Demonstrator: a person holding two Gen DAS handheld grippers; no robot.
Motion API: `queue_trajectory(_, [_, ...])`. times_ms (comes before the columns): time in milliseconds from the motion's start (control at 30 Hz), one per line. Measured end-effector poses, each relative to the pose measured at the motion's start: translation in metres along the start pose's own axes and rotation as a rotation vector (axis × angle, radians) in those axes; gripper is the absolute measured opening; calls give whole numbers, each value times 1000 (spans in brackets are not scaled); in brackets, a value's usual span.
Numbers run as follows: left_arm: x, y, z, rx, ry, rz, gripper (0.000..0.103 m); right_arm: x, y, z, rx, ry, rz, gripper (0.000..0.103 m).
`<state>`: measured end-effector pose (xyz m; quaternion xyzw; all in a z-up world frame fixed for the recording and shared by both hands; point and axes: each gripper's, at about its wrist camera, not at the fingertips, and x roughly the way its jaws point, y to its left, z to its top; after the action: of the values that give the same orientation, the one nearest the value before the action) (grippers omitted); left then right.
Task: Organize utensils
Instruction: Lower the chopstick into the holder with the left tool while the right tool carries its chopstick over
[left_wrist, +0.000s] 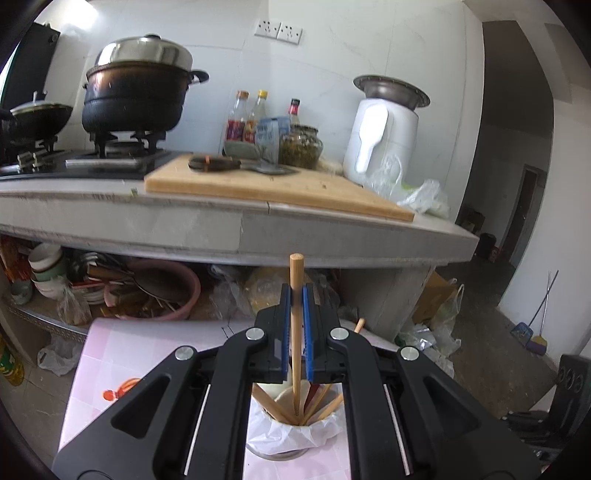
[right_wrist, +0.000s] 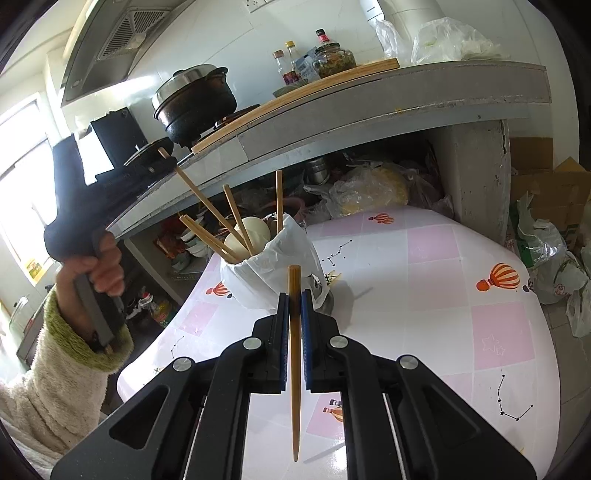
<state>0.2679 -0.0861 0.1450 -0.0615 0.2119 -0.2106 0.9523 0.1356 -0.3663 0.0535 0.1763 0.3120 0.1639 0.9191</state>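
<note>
My left gripper (left_wrist: 295, 293) is shut on a wooden chopstick (left_wrist: 296, 269) that stands upright, its lower tip inside the utensil cup (left_wrist: 291, 439). The cup is lined with a white plastic bag and holds several chopsticks. In the right wrist view the same cup (right_wrist: 273, 266) stands on the table with chopsticks and a pale round spoon (right_wrist: 251, 227) in it. There the left gripper (right_wrist: 159, 166), held by a hand, grips a slanted chopstick (right_wrist: 207, 206) above the cup. My right gripper (right_wrist: 294, 295) is shut on another chopstick (right_wrist: 294, 369), pointing tip-down in front of the cup.
A pink and white tablecloth (right_wrist: 424, 295) with balloon prints covers the table. Behind it runs a counter (left_wrist: 240, 225) with a cutting board (left_wrist: 258, 184), a pot (left_wrist: 136, 96) on the stove, bottles and a white appliance (left_wrist: 380, 136). Bowls and bags crowd the shelf below.
</note>
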Motion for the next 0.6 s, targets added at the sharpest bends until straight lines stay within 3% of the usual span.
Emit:
queue_trajectory(267, [14, 0, -33, 13, 51, -28, 5, 0, 2, -1, 2, 4, 4, 7])
queue_trajectory(600, [22, 0, -58, 20, 126, -10, 6, -1, 7, -2, -10, 10, 2, 7])
